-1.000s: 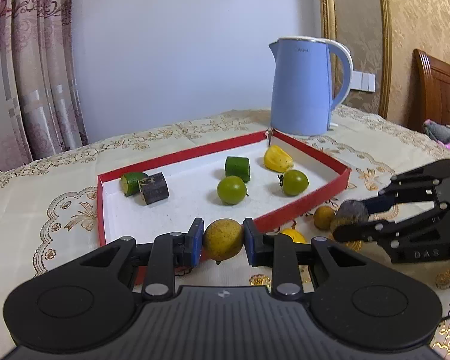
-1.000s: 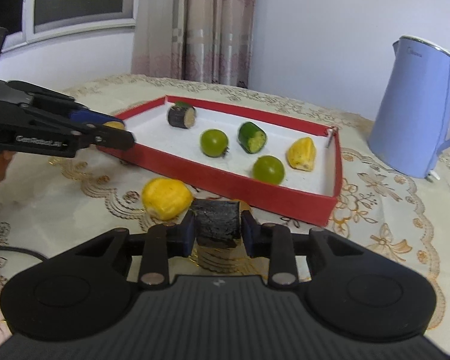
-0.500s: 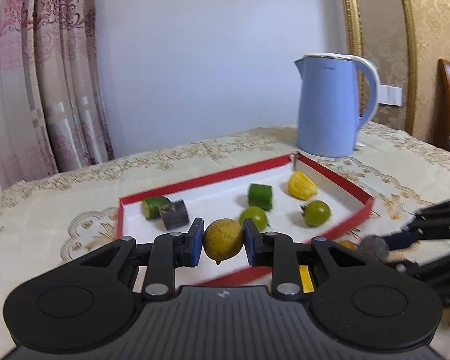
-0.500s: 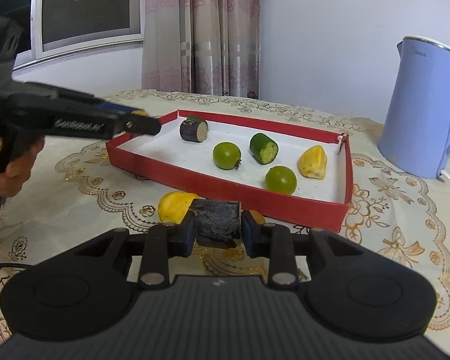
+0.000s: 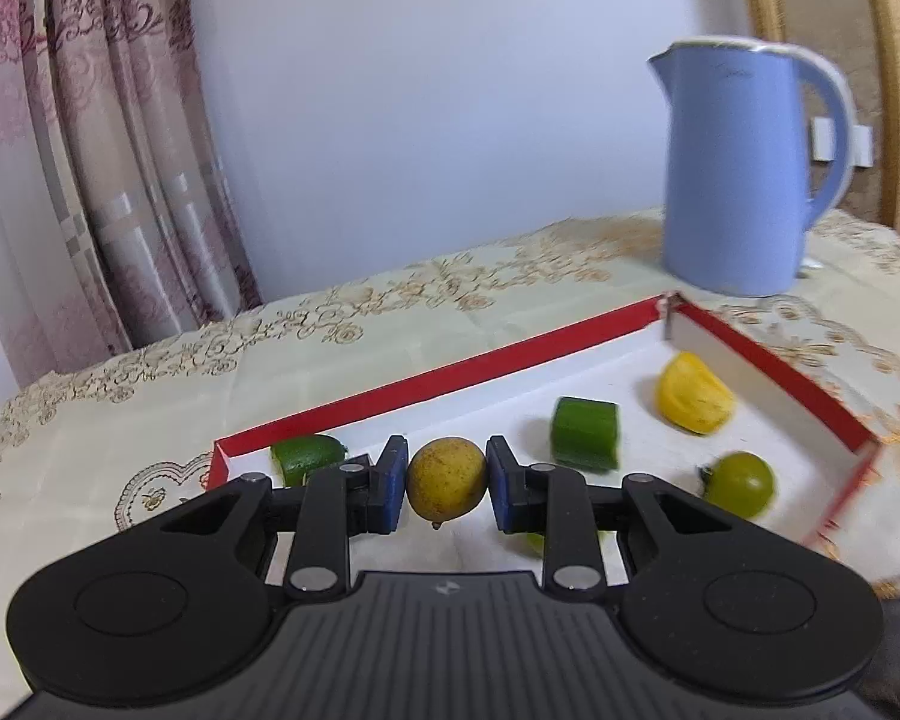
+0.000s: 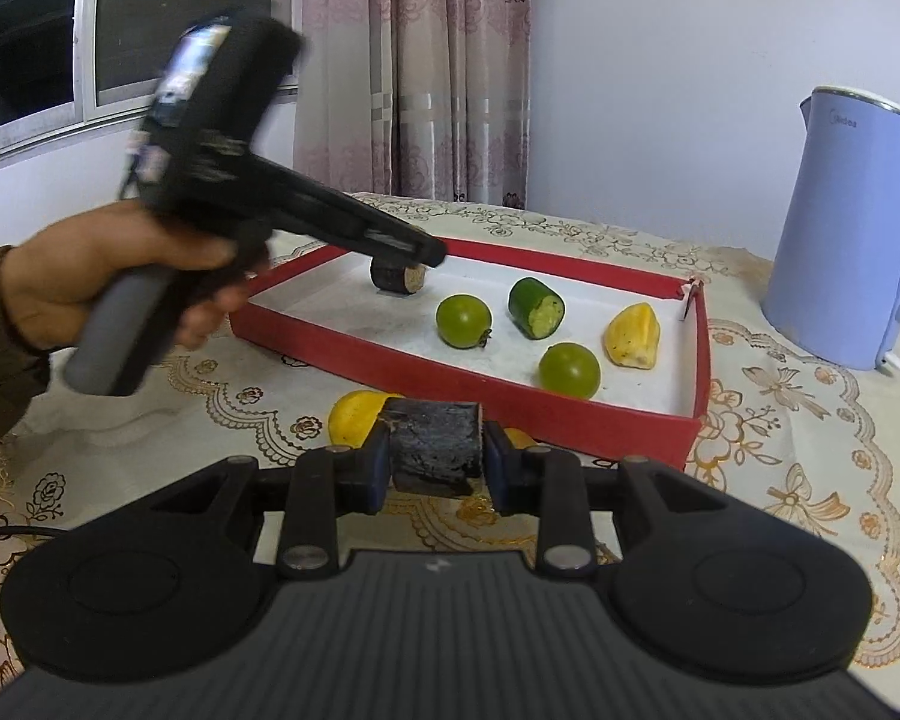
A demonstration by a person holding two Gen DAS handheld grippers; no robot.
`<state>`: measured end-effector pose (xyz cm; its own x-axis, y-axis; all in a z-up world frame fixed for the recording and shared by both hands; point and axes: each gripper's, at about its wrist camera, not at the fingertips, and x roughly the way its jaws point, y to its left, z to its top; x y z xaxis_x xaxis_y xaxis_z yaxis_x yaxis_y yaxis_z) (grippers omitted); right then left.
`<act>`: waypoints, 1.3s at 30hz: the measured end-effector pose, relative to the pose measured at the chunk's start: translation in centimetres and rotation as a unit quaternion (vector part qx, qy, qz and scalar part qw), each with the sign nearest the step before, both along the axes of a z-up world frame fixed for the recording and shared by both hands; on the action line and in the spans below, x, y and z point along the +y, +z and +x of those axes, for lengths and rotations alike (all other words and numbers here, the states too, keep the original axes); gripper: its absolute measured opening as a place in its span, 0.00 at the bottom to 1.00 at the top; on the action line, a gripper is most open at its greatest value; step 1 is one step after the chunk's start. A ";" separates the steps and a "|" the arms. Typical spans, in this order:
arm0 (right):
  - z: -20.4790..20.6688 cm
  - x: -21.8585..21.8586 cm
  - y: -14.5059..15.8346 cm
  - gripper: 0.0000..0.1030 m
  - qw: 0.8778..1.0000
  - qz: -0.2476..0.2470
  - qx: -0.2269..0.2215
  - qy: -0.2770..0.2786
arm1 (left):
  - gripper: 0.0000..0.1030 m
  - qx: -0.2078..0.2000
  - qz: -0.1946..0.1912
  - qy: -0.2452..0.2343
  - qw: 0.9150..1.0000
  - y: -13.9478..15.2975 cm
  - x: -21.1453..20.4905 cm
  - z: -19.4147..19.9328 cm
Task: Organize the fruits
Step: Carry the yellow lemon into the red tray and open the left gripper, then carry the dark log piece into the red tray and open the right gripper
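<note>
My left gripper [image 5: 446, 486] is shut on a round yellow-brown fruit [image 5: 446, 485] and holds it above the near left part of the red tray [image 5: 438, 381]. In the right wrist view the left gripper [image 6: 414, 249] reaches over the tray's left end [image 6: 450, 381]. My right gripper [image 6: 435, 450] is shut on a dark cut fruit piece [image 6: 435, 447], held above the tablecloth in front of the tray. The tray holds two green round fruits [image 6: 463, 321], a green cut piece [image 6: 536, 307], a yellow wedge [image 6: 633, 336] and a dark piece [image 6: 396, 277].
A blue kettle [image 6: 852, 228] stands on the tablecloth right of the tray; it also shows in the left wrist view [image 5: 744, 168]. A yellow fruit [image 6: 357, 414] lies on the cloth in front of the tray. Curtains hang behind the table.
My left gripper has risen and moved forward over the tray with the yellow-brown fruit. My right gripper has lifted the dark piece a little and come closer to the tray.
</note>
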<state>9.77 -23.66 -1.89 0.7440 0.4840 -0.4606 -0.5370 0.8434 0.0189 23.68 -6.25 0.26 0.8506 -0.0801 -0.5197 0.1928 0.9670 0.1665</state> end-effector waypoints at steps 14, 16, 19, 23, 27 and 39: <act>-0.1 0.1 0.0 0.29 1.000 -0.004 0.000 0.004 | 0.27 0.025 -0.002 0.061 0.998 -1.5 -0.2 3.2; -0.1 0.1 0.0 0.29 1.000 -0.003 0.001 0.003 | 0.27 0.026 -0.003 0.061 0.998 -1.3 -0.2 3.1; 0.0 0.1 0.0 0.29 1.000 0.000 0.003 -0.001 | 0.27 0.025 -0.005 0.062 0.998 -1.1 -0.2 2.9; 0.1 0.0 0.0 0.29 1.000 0.007 0.004 -0.005 | 0.43 0.018 -0.006 0.060 0.998 -0.3 -0.1 2.4; 0.2 -0.4 -0.1 0.29 1.000 0.019 0.007 -0.013 | 0.62 -0.006 -0.003 0.075 0.997 1.1 0.5 0.5; 0.6 -0.8 -0.2 0.29 0.998 0.041 -0.003 -0.042 | 0.82 -0.064 -0.060 0.162 0.983 0.7 5.7 -8.5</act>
<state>10.41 -24.51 -2.06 0.7866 0.4555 -0.4169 -0.4640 0.8815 0.0875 15.17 -0.54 0.99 0.8993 0.1513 -0.4104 -0.1430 0.9884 0.0509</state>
